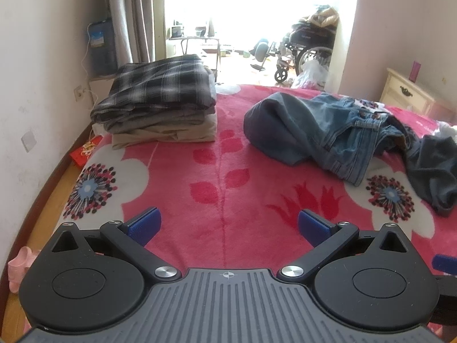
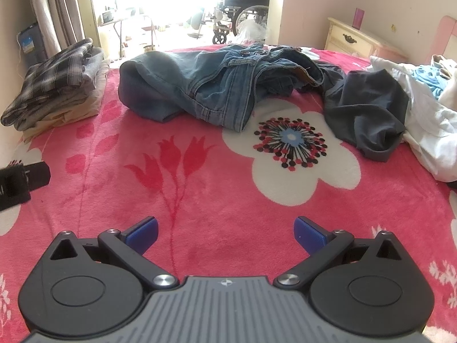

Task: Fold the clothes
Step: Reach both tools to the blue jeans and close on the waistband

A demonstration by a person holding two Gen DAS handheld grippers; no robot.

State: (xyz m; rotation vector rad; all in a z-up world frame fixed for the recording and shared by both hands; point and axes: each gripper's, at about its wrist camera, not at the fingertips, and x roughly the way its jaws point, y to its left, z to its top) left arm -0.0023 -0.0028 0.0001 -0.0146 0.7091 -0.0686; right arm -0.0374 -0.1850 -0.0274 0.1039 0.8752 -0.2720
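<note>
Crumpled blue jeans (image 1: 322, 131) lie unfolded on the pink flowered blanket (image 1: 228, 188); they also show in the right wrist view (image 2: 217, 85). A dark grey garment (image 2: 368, 108) lies to their right, also seen in the left wrist view (image 1: 431, 168). A stack of folded clothes (image 1: 160, 100) topped by a plaid shirt sits at the far left, and shows in the right wrist view (image 2: 57, 85). My left gripper (image 1: 228, 225) is open and empty, well short of the jeans. My right gripper (image 2: 225, 231) is open and empty above the blanket (image 2: 200, 185).
A heap of white and light blue laundry (image 2: 428, 108) lies at the right. A cream nightstand (image 2: 360, 40) stands by the far wall. A wheelchair (image 1: 308, 48) stands beyond the bed. The bed's left edge drops to a wooden floor (image 1: 48, 188).
</note>
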